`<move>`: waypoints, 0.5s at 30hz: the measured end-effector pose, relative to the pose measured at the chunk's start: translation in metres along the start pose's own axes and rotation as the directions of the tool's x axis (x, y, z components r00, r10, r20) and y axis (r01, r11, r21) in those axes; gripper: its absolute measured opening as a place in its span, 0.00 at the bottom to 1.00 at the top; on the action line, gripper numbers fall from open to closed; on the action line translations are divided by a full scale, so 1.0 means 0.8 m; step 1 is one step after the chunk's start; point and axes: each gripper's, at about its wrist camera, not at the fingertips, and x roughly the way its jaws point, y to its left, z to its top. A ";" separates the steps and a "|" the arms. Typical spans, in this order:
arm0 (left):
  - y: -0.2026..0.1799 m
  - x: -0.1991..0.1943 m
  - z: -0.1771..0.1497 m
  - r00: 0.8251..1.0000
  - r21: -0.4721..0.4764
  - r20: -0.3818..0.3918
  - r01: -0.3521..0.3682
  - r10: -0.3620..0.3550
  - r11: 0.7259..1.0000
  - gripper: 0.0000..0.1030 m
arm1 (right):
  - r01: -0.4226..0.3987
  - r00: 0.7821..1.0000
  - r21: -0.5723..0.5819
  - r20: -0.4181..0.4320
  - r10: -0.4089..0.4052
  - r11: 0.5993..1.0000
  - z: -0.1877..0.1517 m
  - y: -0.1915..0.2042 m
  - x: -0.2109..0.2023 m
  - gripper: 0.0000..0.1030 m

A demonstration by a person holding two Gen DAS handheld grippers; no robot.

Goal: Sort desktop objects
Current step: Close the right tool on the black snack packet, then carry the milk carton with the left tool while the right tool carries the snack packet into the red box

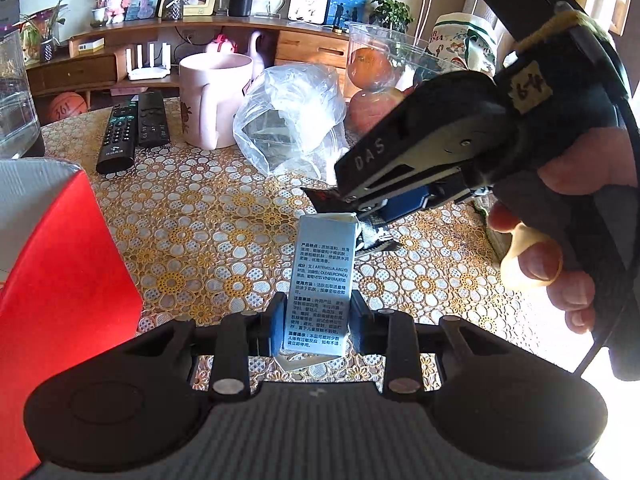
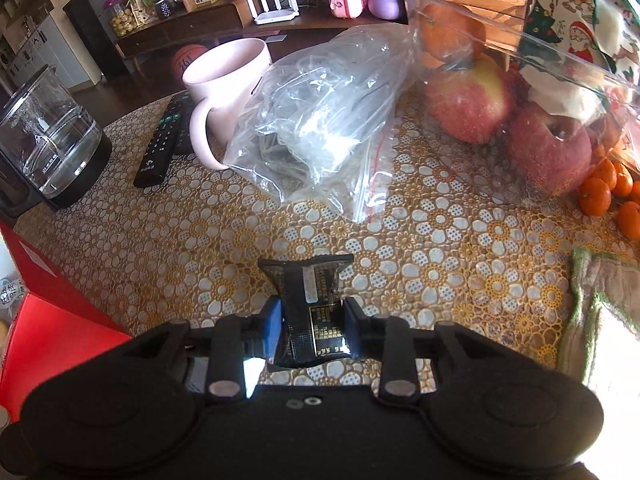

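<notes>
My left gripper (image 1: pixel 316 312) is shut on a pale blue carton (image 1: pixel 322 272) printed with text, which stands upright between the blue pads above the flowered tablecloth (image 1: pixel 192 232). In the same view a person's hand (image 1: pixel 568 184) brings my right gripper (image 1: pixel 370 220) in from the right, just behind the carton's top. In the right wrist view my right gripper (image 2: pixel 314 322) is shut on a black sachet (image 2: pixel 310 280), which is pinched in at the waist between the pads. A corner of that sachet (image 1: pixel 320 198) shows beyond the carton.
A pink mug (image 2: pixel 228 76), a crumpled clear plastic bag (image 2: pixel 320 120) and two remotes (image 1: pixel 128 132) lie further back. A clear bowl (image 2: pixel 560 60) of apples stands at the right, with tangerines (image 2: pixel 608 188) and a cloth (image 2: pixel 600 312) beside it. A red box (image 1: pixel 60 280) and glass kettle (image 2: pixel 48 140) are at the left.
</notes>
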 end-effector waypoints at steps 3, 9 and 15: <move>-0.002 -0.013 -0.001 1.000 0.001 0.003 0.007 -0.007 1.000 0.29 | 0.018 1.000 0.005 0.005 -0.018 1.000 -0.013 -0.009 -0.019 0.31; -0.011 -0.046 -0.003 0.999 0.015 0.011 0.035 -0.035 0.999 0.29 | 0.036 0.999 0.024 0.026 -0.036 0.999 -0.041 -0.024 -0.070 0.31; -0.010 -0.084 -0.003 0.998 0.026 0.015 0.056 -0.057 0.998 0.29 | 0.022 0.998 0.028 0.052 -0.024 0.999 -0.073 -0.017 -0.120 0.31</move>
